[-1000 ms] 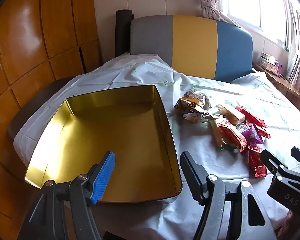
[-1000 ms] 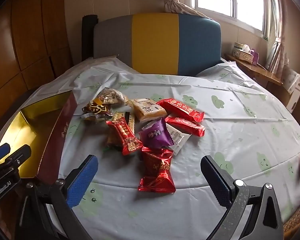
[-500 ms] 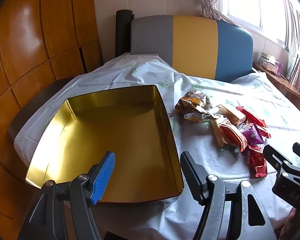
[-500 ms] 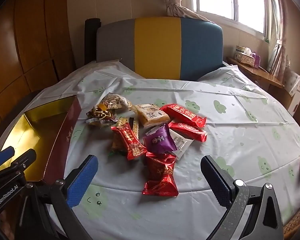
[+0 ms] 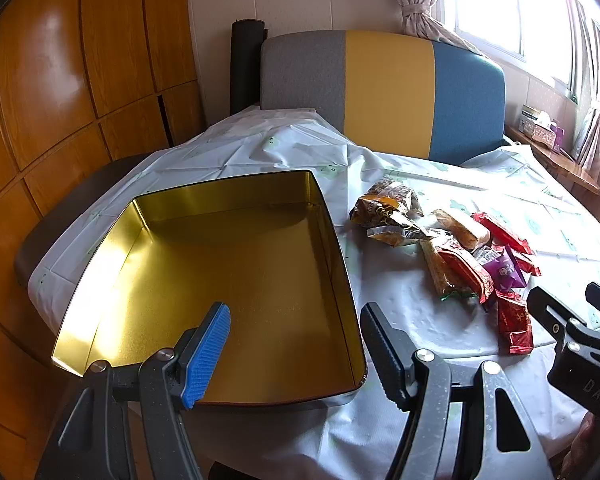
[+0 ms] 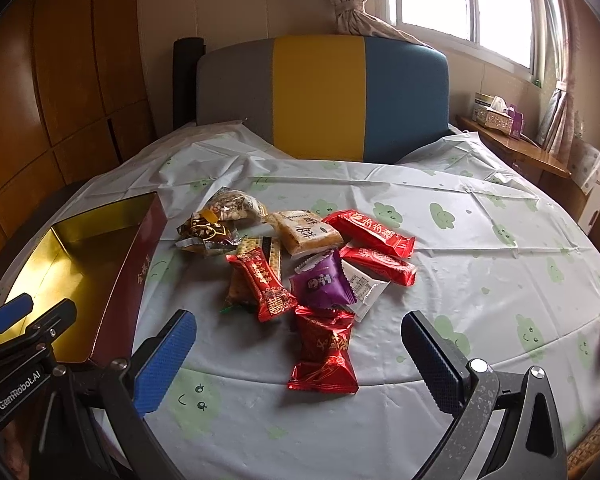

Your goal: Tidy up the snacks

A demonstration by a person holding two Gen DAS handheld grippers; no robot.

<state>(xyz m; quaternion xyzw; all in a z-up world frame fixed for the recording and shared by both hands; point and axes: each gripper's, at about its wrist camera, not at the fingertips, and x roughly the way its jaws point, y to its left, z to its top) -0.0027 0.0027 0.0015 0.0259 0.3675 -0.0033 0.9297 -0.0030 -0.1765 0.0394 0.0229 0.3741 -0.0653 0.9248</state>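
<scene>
An empty gold-lined tin box (image 5: 236, 276) with dark red outer walls (image 6: 134, 272) sits on the table's left side. A pile of wrapped snacks (image 6: 300, 264) lies to its right, also seen in the left wrist view (image 5: 460, 256). The nearest snack is a red packet (image 6: 326, 354); behind it lie a purple packet (image 6: 320, 284) and several red bars. My left gripper (image 5: 296, 348) is open and empty over the box's near right corner. My right gripper (image 6: 300, 364) is open and empty, its fingers on either side of the red packet, short of it.
The round table wears a white cloth with green cloud prints (image 6: 480, 240). A grey, yellow and blue chair back (image 6: 320, 96) stands behind it. Wooden wall panels (image 5: 60, 80) are at left. A side shelf with a tissue box (image 6: 494, 114) is at right.
My right gripper has moved forward towards the snack pile; the snacks appear a little closer. The left gripper has hardly moved. Both stay open.
</scene>
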